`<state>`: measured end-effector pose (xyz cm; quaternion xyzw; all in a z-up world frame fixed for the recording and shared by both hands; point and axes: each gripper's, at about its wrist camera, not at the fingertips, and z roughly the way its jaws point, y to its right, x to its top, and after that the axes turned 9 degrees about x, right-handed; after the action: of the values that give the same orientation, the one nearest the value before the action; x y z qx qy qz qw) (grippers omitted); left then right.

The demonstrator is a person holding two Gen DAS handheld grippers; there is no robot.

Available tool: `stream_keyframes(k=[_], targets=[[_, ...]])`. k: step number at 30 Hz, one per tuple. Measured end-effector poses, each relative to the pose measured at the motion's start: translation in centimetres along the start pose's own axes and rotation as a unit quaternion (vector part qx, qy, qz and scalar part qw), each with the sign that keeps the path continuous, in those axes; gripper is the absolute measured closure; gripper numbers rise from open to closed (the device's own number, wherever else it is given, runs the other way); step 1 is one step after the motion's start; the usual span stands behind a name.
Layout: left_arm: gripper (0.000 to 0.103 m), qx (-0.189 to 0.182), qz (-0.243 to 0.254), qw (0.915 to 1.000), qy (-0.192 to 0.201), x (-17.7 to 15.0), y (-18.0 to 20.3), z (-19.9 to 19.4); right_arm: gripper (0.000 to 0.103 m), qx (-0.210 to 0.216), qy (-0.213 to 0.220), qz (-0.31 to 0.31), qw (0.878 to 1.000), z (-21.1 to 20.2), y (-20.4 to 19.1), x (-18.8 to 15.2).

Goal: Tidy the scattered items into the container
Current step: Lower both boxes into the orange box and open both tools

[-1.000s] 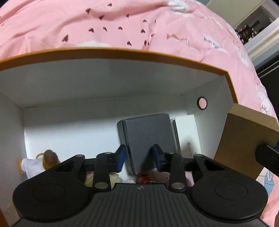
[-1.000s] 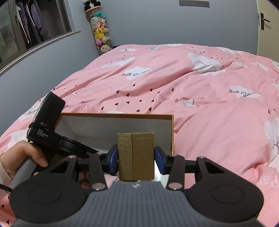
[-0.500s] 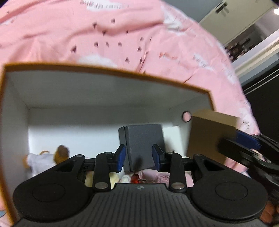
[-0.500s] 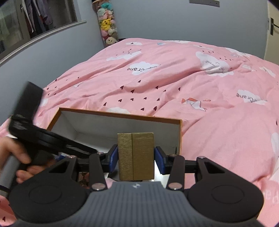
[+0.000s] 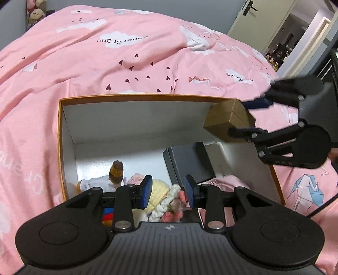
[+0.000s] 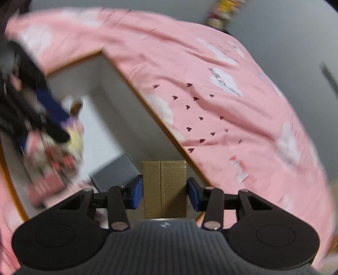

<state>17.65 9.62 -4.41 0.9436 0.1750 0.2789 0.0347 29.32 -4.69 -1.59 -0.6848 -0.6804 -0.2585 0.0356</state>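
Observation:
An open cardboard container (image 5: 135, 97) with an orange rim and white inside lies on the pink bed. In it are a dark grey box (image 5: 190, 162), a small doll (image 5: 115, 169), a yellow knitted piece (image 5: 158, 190) and a knitted flower bundle (image 5: 171, 203). My left gripper (image 5: 168, 193) hovers above these with its jaws apart and nothing between the pads. My right gripper (image 6: 164, 192) is shut on a gold-brown box (image 6: 164, 188). From the left wrist, that gold-brown box (image 5: 228, 120) hangs over the container's far right corner, in the right gripper (image 5: 249, 118).
The pink duvet (image 5: 126, 52) with clouds and hearts surrounds the container on all sides. A doorway (image 5: 281, 40) opens at the far right and plush toys (image 5: 36, 12) sit at the far left. The right wrist view is blurred by motion.
My left gripper has risen and pulled back, so the whole container now shows. My right gripper has rolled sharply and carried the gold-brown box over the container's corner.

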Motion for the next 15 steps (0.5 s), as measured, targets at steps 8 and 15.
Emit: stream_keyframes(k=[8,15], targets=[[0.066,-0.002,-0.005,1.0,0.006,-0.6,-0.3,-0.2,0.056,-0.015,-0.055,-0.166,0.984,2.3,-2.0,0.0],[0.066,-0.022,-0.021,0.9995,0.002,-1.0,-1.0,-0.1,0.056,-0.034,-0.105,-0.233,0.966,4.5,-2.7,-0.9]])
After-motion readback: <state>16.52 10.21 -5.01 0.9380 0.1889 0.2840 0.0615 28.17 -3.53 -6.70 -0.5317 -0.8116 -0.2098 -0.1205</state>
